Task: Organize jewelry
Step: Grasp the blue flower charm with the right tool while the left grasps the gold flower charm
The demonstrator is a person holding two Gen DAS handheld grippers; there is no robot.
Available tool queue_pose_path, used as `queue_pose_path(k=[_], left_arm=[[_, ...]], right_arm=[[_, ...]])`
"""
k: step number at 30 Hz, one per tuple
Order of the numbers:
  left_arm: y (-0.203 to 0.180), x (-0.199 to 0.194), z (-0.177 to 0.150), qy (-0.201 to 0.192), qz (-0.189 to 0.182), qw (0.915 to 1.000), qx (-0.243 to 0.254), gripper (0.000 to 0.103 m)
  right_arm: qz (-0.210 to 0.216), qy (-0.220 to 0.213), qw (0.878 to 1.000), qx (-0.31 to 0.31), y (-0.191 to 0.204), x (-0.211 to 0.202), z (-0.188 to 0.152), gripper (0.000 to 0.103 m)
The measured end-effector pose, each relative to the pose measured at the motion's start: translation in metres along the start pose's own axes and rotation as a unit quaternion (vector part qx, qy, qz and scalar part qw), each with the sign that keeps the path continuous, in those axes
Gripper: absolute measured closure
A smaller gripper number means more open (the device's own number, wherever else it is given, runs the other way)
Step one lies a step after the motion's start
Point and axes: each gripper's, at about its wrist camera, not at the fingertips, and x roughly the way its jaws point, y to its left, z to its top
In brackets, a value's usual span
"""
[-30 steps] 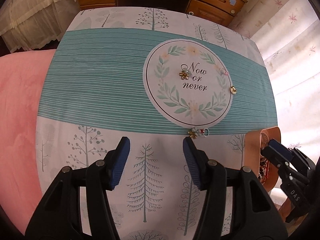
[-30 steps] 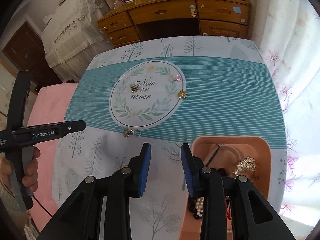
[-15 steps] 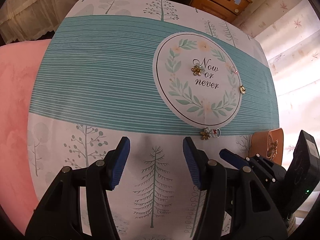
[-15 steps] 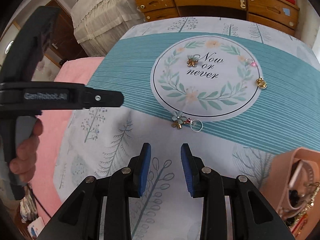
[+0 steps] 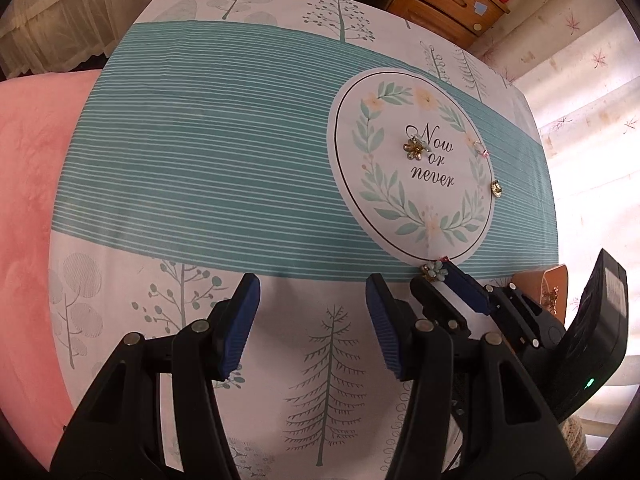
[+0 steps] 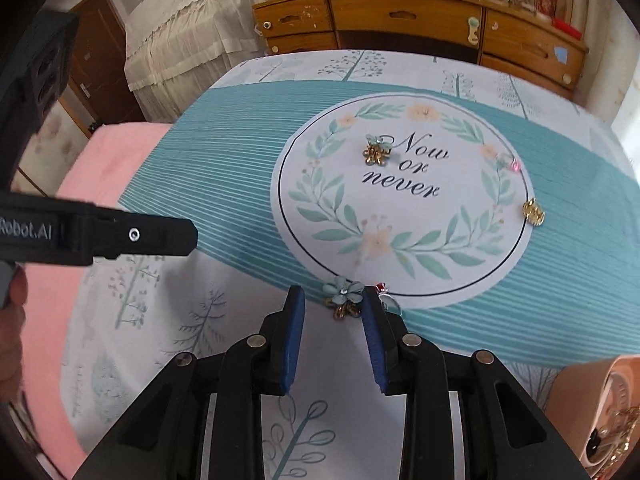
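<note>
Left wrist view first: the left gripper [image 5: 312, 316] hangs over the white part of the tablecloth [image 5: 200, 168] with tree prints, and its blue pads [image 5: 240, 320] stand wide apart with nothing between them. To its right, the right gripper [image 5: 452, 286] lies low on the cloth, and its tips reach the blue flower earring [image 5: 434, 271] at the near edge of the round "Now or never" print [image 5: 412, 176]. A gold flower earring [image 5: 414, 148] lies on the word "Now", a small pink ring [image 5: 482, 150] lies on the right part of the wreath, and a gold charm [image 5: 496, 189] lies just on the right border of the circle. A peach jewelry box [image 5: 536, 284] shows partly behind the right gripper.

Right wrist view: the right gripper [image 6: 333, 312] is open, and the blue flower earring [image 6: 345, 295] sits between its two fingertips; I cannot tell if a pad touches it. A red bead and a thin ring [image 6: 386, 292] show just beside the right pad. The gold flower earring [image 6: 376, 151], the pink ring [image 6: 509, 162] and the gold charm [image 6: 534, 211] lie further on the print. The left gripper [image 6: 160, 236] comes in from the left side, seen from the side only. The peach jewelry box [image 6: 584, 376] with pieces inside is at the lower right corner.
</note>
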Motion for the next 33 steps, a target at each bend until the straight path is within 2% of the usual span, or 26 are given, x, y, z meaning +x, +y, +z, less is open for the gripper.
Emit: queue_pose_path(k=[3, 8, 13, 18, 22, 24, 28, 32, 33], left_arm=[[-0.006, 0.000, 0.005, -0.007, 0.003, 0.9999, 0.012, 0.051], [-0.030, -0.005, 0.022, -0.038, 0.001, 0.9977, 0.056, 0.051], [-0.070, 0.002, 0.046, -0.050, -0.008, 0.9921, 0.115, 0.051], [-0.106, 0.026, 0.062, -0.058, 0.027, 0.9809, 0.184, 0.051], [-0.117, 0.043, 0.069, -0.046, 0.026, 0.9788, 0.198, 0.053], [-0.121, 0.048, 0.070, -0.045, 0.028, 0.9781, 0.201, 0.058], [-0.125, 0.057, 0.070, -0.038, 0.040, 0.9763, 0.209, 0.081], [-0.122, 0.063, 0.070, -0.049, 0.049, 0.9758, 0.208, 0.100], [-0.121, 0.063, 0.069, -0.056, 0.048, 0.9752, 0.209, 0.100]], right_arm=[[-0.037, -0.010, 0.999, -0.032, 0.009, 0.003, 0.000, 0.083], [-0.052, -0.022, 0.998, -0.031, 0.006, 0.001, -0.003, 0.084], [-0.041, -0.020, 0.998, 0.036, -0.021, -0.006, -0.006, 0.084], [-0.028, -0.007, 0.996, 0.090, -0.047, -0.015, -0.014, 0.084], [-0.007, 0.001, 0.995, 0.104, -0.052, -0.027, -0.031, 0.084], [-0.001, 0.002, 0.995, 0.104, -0.052, -0.029, -0.037, 0.084], [0.009, 0.003, 0.994, 0.105, -0.051, -0.031, -0.044, 0.084], [0.018, 0.000, 0.994, 0.111, -0.052, -0.033, -0.045, 0.084], [0.019, -0.001, 0.994, 0.111, -0.052, -0.033, -0.045, 0.084]])
